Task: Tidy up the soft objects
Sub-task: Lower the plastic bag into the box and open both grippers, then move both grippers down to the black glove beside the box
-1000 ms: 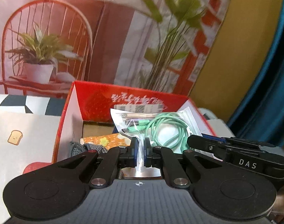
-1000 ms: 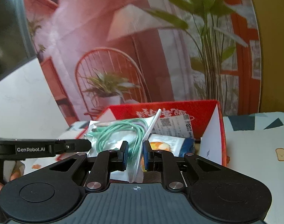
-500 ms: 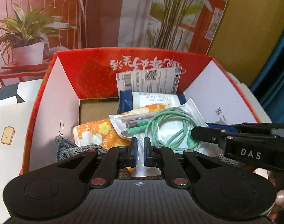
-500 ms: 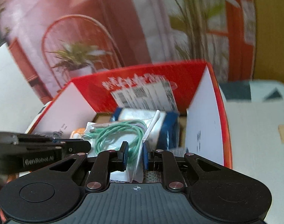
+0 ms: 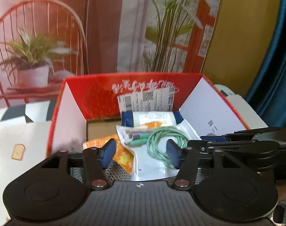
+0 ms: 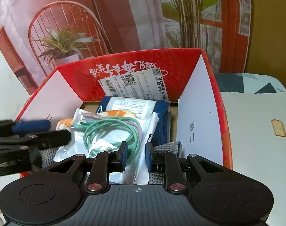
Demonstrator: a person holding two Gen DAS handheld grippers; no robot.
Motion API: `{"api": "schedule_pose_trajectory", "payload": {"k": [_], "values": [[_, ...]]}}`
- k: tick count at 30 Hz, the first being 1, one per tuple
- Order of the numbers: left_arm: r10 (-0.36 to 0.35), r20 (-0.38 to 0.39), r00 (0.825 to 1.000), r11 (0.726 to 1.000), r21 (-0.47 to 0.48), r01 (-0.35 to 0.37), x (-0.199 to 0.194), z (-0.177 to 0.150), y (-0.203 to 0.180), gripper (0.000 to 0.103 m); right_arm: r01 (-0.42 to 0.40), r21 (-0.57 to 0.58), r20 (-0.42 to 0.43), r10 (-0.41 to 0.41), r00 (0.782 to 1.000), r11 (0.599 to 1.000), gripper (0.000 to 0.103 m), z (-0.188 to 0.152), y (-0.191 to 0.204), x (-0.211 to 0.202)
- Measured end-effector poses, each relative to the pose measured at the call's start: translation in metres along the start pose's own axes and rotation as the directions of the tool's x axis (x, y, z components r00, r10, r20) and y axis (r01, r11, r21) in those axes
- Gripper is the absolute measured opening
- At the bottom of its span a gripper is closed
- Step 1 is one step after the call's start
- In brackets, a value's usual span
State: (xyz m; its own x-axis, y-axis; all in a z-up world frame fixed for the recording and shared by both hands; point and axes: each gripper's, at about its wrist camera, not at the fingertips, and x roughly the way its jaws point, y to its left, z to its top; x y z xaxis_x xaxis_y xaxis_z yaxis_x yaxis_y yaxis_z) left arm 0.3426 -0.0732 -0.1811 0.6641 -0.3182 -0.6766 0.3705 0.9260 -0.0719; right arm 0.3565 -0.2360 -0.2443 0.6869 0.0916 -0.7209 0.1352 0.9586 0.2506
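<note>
A clear bag with a coiled green cable (image 5: pixel 161 143) lies in the red cardboard box (image 5: pixel 97 94), on top of an orange patterned packet (image 5: pixel 122 156), a blue-and-white packet (image 5: pixel 152 116) and grey knitted cloth (image 5: pixel 116 173). My left gripper (image 5: pixel 141 154) is open, its pads on either side of the bag's near end, not touching it. My right gripper (image 6: pixel 136 155) is part open with the bag's (image 6: pixel 112 131) right edge loose between its pads. The red box (image 6: pixel 190 64) fills the right wrist view.
The box stands on a white cloth with toast prints (image 5: pixel 18 151), also in the right wrist view (image 6: pixel 255 141). A printed backdrop of a chair and plants (image 5: pixel 35 56) hangs behind. A blue curtain (image 5: pixel 274 75) is at the right.
Both grippers held the cable bag shut above the box and lowered it in. Now the left gripper has opened wide and the right has loosened; the bag rests on the box's contents.
</note>
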Motion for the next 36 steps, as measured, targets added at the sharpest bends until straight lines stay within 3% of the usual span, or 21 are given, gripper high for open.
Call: {"api": "schedule_pose_trajectory", "payload": {"k": [1,3,4,5,6,7,9,12,24,36], "values": [[0.003,0.019,1.0,1.0,0.004,-0.004,-0.006,-0.001,0.0,0.074,0.005,-0.001,0.013,-0.005,1.0,1.0,0.024,-0.001,0.001,-0.004],[0.014,0.057,0.998,1.0,0.015,-0.015,-0.02,-0.003,-0.001,0.095,0.006,-0.01,0.061,-0.005,0.998,1.0,0.03,-0.002,0.003,-0.016],[0.015,0.076,0.997,1.0,0.022,-0.017,-0.027,-0.005,-0.002,0.098,-0.002,-0.024,0.097,0.004,0.995,1.0,0.037,-0.003,0.004,-0.024],[0.012,0.094,0.995,0.999,0.028,-0.014,-0.034,-0.008,-0.001,0.1,-0.013,-0.048,0.14,0.019,0.99,0.999,0.044,-0.005,0.006,-0.033],[0.008,0.11,0.994,0.999,0.035,-0.011,-0.04,-0.011,-0.001,0.1,-0.016,-0.077,0.186,0.03,0.982,0.997,0.061,-0.008,0.009,-0.043],[0.009,0.12,0.993,0.999,0.036,-0.013,-0.046,-0.013,0.0,0.1,-0.009,-0.103,0.229,0.033,0.973,0.995,0.07,-0.011,0.012,-0.053],[0.034,0.136,0.99,0.999,0.015,-0.036,-0.057,-0.019,0.003,0.103,-0.006,-0.139,0.268,0.043,0.962,0.99,0.074,-0.015,0.015,-0.067],[0.08,0.175,0.981,0.997,-0.006,-0.08,-0.076,-0.027,0.005,0.103,0.016,-0.144,0.274,0.025,0.961,0.99,0.101,-0.018,0.021,-0.081],[0.143,0.241,0.96,0.99,-0.044,-0.137,-0.134,-0.07,0.017,0.103,0.004,-0.106,0.355,0.035,0.934,0.994,0.103,-0.059,0.027,-0.122],[0.182,0.216,0.959,0.983,-0.078,-0.169,-0.144,-0.119,0.026,0.103,-0.013,-0.085,0.478,0.052,0.877,0.996,0.103,-0.116,0.019,-0.143]]}}
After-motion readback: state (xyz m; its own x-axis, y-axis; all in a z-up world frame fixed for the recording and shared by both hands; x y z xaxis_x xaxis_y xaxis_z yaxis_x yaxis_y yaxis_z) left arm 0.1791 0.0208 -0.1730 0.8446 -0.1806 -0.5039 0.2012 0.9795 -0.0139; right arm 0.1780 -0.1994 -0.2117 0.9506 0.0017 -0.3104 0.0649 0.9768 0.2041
